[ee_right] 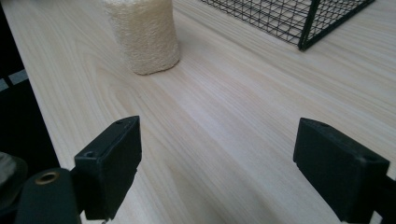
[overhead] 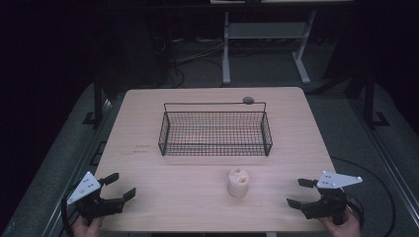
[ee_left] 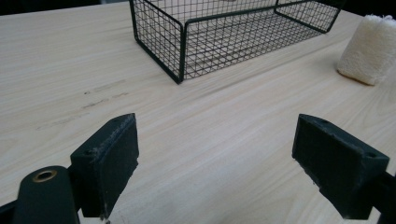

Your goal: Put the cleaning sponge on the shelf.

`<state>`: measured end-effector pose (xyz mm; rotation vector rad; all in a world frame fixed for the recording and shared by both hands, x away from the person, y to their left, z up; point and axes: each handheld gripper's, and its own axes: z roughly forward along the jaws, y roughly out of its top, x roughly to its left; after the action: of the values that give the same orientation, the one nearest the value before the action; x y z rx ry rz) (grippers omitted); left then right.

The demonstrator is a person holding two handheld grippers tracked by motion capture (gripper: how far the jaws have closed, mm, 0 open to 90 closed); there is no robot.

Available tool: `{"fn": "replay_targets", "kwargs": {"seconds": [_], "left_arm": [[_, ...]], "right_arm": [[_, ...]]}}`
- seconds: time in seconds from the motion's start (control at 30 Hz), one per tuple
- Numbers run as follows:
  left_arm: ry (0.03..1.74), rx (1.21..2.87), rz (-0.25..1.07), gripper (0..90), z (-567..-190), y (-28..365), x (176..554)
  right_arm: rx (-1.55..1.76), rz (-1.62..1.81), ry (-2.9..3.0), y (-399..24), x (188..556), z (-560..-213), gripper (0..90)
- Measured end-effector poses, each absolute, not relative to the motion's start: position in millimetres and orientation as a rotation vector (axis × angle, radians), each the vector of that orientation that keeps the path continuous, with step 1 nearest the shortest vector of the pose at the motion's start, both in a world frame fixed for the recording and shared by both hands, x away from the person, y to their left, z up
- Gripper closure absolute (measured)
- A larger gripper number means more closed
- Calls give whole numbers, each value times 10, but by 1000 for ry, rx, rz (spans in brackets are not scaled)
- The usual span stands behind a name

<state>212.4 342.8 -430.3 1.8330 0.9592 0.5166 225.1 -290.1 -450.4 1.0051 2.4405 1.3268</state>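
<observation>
A cream, fibrous cylinder like a piece of loofah [overhead: 237, 182] stands upright on the wooden table [overhead: 148, 197], in front of a black wire basket [overhead: 215, 132]. The cylinder [ee_left: 368, 49] appears at the far right of the left gripper view, the basket [ee_left: 224, 35] ahead. In the right gripper view the cylinder [ee_right: 143, 33] stands ahead to the left, a basket corner [ee_right: 306, 21] at upper right. My left gripper [overhead: 120, 186] rests open at the table's front left corner. My right gripper [overhead: 299, 192] is open at the front right. Nothing lies between either pair of jaws.
A small round dark object [overhead: 248, 100] sits behind the basket near the table's far edge. A white-legged stand [overhead: 267, 34] and cables lie on the dark floor beyond. Bare wood stretches between the grippers and around the cylinder.
</observation>
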Motion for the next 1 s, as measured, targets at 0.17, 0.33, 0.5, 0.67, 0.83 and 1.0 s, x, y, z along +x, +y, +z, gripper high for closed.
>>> {"fn": "replay_targets", "kwargs": {"seconds": [0.17, 0.33, 0.5, 0.67, 0.83, 1.0], "left_arm": [[957, 1841, 517, 138, -4303, 3415, 2123], [952, 1837, 519, 138, -4298, 3418, 2112], [944, 1835, 522, 138, -4291, 3424, 2102], [948, 1838, 525, 138, -4292, 3430, 2090], [949, 1830, 527, 138, -4284, 3443, 2089], [948, 1833, 530, 138, -4283, 3440, 2090]], "right_arm": [[991, 1316, 2461, -2851, 2266, -4506, 149], [964, 1315, 2474, -2787, 2260, -4485, 149], [915, 1285, 2503, -2703, 2270, -4418, 148], [877, 1268, 2536, -2645, 2319, -4325, 148], [829, 1225, 2584, -2555, 2374, -4247, 148], [772, 1167, 2630, -2446, 2428, -4148, 148]]}}
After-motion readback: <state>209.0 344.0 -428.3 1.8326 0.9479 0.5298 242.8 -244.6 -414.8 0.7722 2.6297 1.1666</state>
